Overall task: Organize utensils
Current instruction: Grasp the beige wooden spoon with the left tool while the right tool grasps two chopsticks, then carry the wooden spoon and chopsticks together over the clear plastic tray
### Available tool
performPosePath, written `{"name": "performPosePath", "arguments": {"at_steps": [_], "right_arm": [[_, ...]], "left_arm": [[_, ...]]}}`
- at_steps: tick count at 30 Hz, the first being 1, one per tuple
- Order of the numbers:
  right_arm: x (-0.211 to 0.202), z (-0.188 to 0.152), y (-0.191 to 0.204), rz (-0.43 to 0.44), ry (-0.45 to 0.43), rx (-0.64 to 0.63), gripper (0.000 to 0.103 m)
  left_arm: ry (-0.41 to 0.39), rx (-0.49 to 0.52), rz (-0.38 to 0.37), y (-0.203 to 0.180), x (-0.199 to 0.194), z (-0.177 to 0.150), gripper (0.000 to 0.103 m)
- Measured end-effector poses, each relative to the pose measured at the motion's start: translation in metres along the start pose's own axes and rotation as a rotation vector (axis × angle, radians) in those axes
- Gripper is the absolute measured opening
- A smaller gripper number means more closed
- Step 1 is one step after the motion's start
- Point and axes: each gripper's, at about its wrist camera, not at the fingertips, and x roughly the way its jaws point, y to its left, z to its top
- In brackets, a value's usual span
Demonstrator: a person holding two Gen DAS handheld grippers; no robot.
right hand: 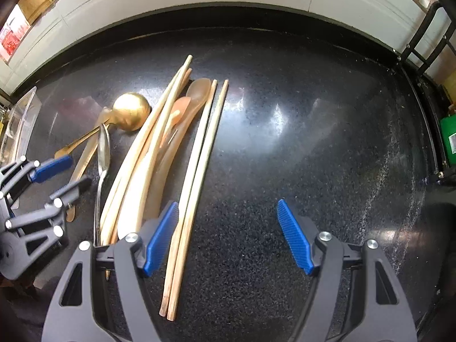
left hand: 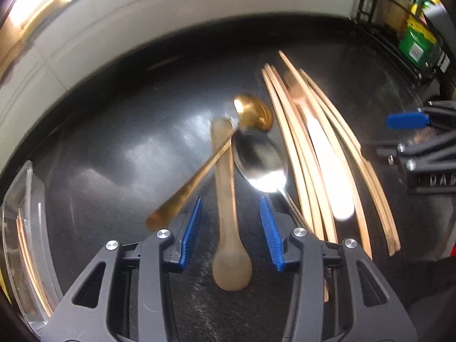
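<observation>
Spoon (left hand: 228, 199) apparently untouched between left fingers (left hand: 191, 233).

Motion-blurred left view; glare patches on the glossy countertop (right hand: 285, 131); fisheye-curved edges.

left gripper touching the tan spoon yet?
Apart. The left wrist view shows the tan spoon lying between the left gripper's open jaws, with dark counter visible on both sides between the handle and each blue pad.

Utensil pile (right hand: 148, 154) lying on the countertop (right hand: 285, 148) at nine o'clock, chopstick pair (right hand: 196, 188) lying at its three o'clock edge, round-bowled ladle (right hand: 131, 111) sitting at its ten o'clock, clear container (right hand: 21, 125) standing beyond at nine o'clock
</observation>
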Motion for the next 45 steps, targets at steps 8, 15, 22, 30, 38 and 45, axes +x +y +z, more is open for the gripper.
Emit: {"name": "performPosePath", "arguments": {"at_steps": [8,15,22,30,38,45], "right_arm": [[0.0,0.001,-0.001,0.006,-0.01,0.03,0.062],[0.009,0.001,0.005,0.0,0.023,0.011,0.058],[0.008,0.005,-0.003,-0.014,0.018,0.04,0.048],[0.003,0.008,-0.014,-0.003,0.018,0.088,0.013],[-0.031,0.004,-0.024,0.023,-0.069,0.115,0.013],[-0.013,-0.003,-0.024,0.023,-0.002,0.074,0.013]], "left_arm": [[-0.014,0.017,-0.017,-0.004,0.003,-0.001,0.043],[-0.046,0.004,-0.039,-0.007,0.007,0.002,0.042],[-0.057,-0.013,-0.026,-0.007,0.014,0.014,0.014],[-0.044,-0.029,0.002,0.002,0.0,0.019,0.009],[-0.164,-0.021,0.074,0.004,-0.048,0.022,0.009],[-0.258,-0.041,0.168,0.006,-0.086,0.015,0.009]]}}
